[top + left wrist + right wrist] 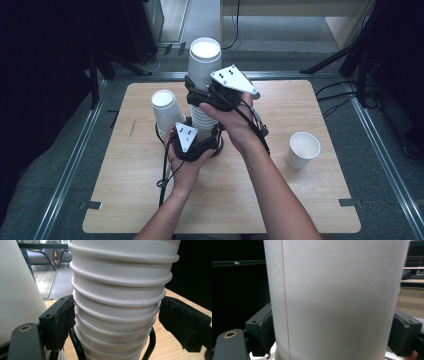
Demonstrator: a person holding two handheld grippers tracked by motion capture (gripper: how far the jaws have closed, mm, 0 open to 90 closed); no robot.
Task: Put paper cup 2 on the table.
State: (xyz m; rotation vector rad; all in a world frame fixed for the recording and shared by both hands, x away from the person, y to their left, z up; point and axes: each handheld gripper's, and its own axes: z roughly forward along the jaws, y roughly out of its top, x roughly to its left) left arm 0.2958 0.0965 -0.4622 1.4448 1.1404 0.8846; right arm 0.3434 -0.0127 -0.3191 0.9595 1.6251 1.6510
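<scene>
A tall stack of white paper cups (pixel 202 117) stands mid-table, its rolled rims (pixel 120 302) showing one above another. My left gripper (pixel 202 141) is shut on the stack low down, with a black pad (pixel 62 322) pressed against each side. Higher up, my right gripper (pixel 199 94) is shut on the smooth wall of the top cup (pixel 204 59); its pads (pixel 263 332) clamp both sides of that cup (pixel 337 302).
Another white cup (pixel 167 112) stands just left of the stack, close beside my left gripper, and appears as a white wall (pixel 17 290). A single upright cup (pixel 303 149) stands at the right of the wooden table (pixel 300 200). Dark floor and metal rails surround the table.
</scene>
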